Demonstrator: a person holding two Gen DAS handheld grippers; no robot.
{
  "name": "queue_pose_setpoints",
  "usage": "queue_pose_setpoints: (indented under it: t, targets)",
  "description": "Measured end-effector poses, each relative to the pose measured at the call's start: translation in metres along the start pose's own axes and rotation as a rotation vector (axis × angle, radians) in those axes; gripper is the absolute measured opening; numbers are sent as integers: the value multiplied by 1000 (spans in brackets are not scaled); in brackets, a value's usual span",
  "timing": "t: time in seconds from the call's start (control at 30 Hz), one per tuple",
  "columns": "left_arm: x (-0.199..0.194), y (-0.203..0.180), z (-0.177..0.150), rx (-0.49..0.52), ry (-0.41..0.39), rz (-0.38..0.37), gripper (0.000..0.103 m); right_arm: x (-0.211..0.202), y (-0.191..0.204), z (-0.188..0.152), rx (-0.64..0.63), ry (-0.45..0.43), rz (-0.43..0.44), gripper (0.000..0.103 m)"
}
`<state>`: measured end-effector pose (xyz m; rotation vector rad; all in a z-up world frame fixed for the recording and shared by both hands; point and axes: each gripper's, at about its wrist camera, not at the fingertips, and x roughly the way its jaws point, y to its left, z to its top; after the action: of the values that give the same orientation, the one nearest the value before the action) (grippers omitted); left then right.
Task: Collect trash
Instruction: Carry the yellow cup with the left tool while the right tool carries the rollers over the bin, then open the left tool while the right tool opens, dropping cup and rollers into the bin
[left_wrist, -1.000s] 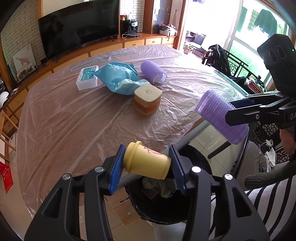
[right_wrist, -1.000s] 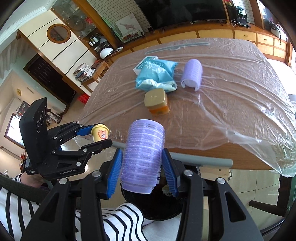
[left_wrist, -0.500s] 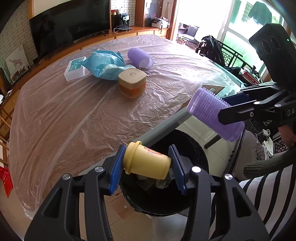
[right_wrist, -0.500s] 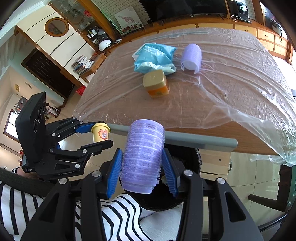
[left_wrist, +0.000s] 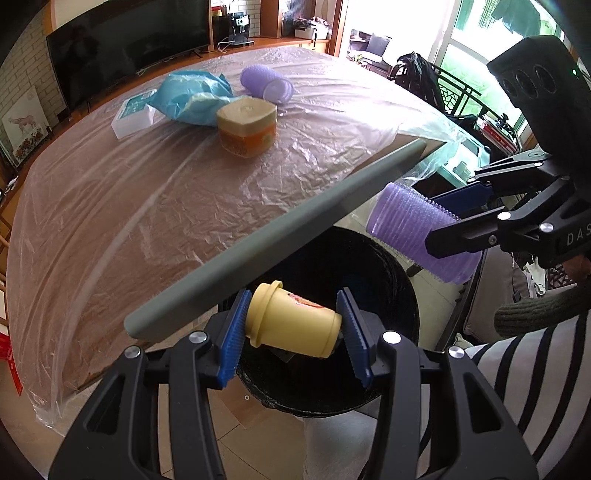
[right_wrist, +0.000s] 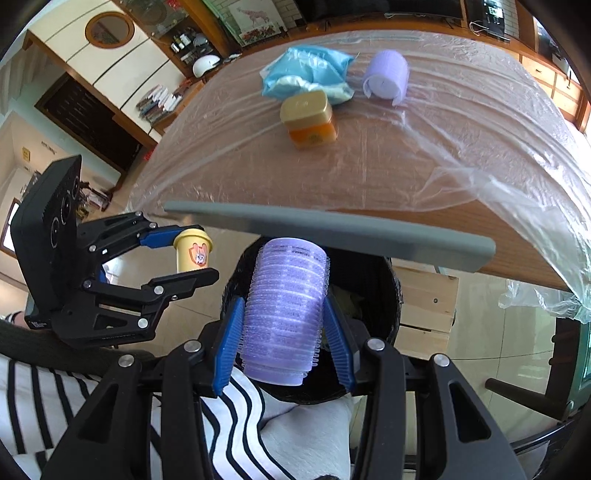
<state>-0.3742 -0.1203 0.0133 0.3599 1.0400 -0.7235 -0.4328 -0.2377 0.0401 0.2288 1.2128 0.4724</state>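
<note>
My left gripper (left_wrist: 293, 325) is shut on a small yellow cup (left_wrist: 291, 325), held on its side above the black trash bin (left_wrist: 384, 266) below the table edge. It shows in the right wrist view (right_wrist: 194, 253) too. My right gripper (right_wrist: 284, 328) is shut on a purple ribbed roller (right_wrist: 286, 310) over the same bin (right_wrist: 384, 306); the roller also shows in the left wrist view (left_wrist: 417, 236). On the table lie an orange jar (left_wrist: 246, 129), a blue bag (left_wrist: 194, 98), a second purple roller (left_wrist: 266, 83) and a white box (left_wrist: 133, 116).
The table is covered with clear plastic sheet (left_wrist: 147, 192) and has a grey edge strip (left_wrist: 277, 236). A person's striped sleeve (left_wrist: 535, 376) is at the right. A wooden crate (right_wrist: 424, 310) stands beside the bin under the table.
Both grippers have dropped below the table edge and moved over the bin, still holding the cup and the roller. The table top now looks farther up and away.
</note>
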Motion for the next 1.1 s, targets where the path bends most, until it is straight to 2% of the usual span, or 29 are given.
queue_pose_setpoints:
  t: [0.47, 1.1]
  targets:
    - [31, 5, -16, -23, 72, 25, 49, 32, 2, -2, -30, 60, -43, 43]
    - [59, 2, -15, -9, 108, 42, 49, 61, -1, -2, -34, 109, -107, 43]
